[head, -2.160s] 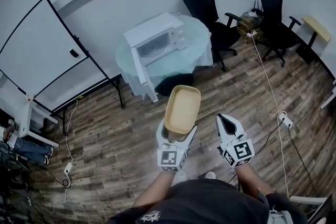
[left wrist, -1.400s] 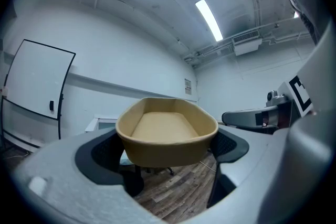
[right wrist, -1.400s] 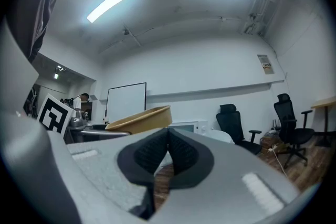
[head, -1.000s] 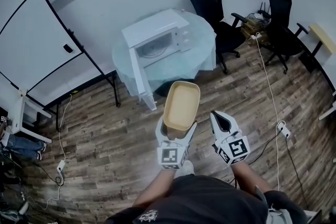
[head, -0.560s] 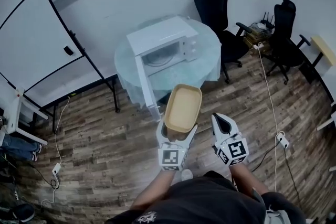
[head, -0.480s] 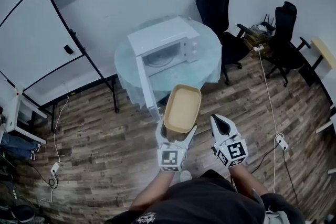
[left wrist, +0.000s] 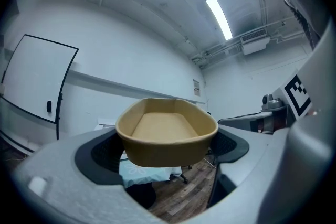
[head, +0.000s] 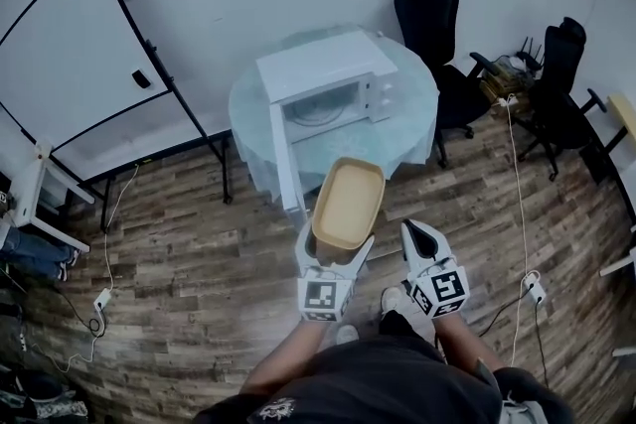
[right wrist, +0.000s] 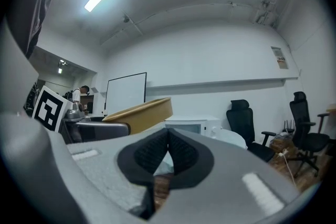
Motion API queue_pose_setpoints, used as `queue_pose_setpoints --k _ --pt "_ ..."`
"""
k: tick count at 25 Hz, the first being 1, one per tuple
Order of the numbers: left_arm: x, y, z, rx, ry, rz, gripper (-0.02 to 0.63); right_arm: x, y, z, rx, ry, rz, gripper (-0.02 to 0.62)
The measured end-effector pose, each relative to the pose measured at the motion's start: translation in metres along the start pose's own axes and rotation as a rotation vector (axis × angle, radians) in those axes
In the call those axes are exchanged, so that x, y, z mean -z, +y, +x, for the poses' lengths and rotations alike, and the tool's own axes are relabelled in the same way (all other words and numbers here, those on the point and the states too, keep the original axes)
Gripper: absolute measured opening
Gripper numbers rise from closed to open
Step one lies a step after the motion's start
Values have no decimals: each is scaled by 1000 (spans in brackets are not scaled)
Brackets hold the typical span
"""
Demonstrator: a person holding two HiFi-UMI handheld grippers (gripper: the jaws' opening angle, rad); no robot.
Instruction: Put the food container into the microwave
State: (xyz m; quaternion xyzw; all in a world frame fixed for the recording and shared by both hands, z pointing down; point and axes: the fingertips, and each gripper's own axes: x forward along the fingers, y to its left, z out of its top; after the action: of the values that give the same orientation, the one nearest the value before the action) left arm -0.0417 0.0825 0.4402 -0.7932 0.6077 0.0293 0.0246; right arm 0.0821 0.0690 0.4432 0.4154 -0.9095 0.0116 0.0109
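Food container looks light and stiff.
Left gripper pinches its near end; right gripper closed, empty.

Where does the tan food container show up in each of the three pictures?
Head view: the food container is at centre, clamped in the left gripper.
Left gripper view: dead centre, between the jaws.
Right gripper view: left of centre, seen from the side.
Shared landmark: the whiteboard, visible in all three views.
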Motion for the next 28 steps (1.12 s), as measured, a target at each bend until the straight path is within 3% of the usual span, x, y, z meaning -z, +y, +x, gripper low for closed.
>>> queue_pose_setpoints --k 18,28 --pt "4 18 120 -198 28 32 514 -23 -113 92 -170 -70 29 2" --pt "10 37 161 -345 45 53 514 -18 -161 130 -276 -64 50 2"
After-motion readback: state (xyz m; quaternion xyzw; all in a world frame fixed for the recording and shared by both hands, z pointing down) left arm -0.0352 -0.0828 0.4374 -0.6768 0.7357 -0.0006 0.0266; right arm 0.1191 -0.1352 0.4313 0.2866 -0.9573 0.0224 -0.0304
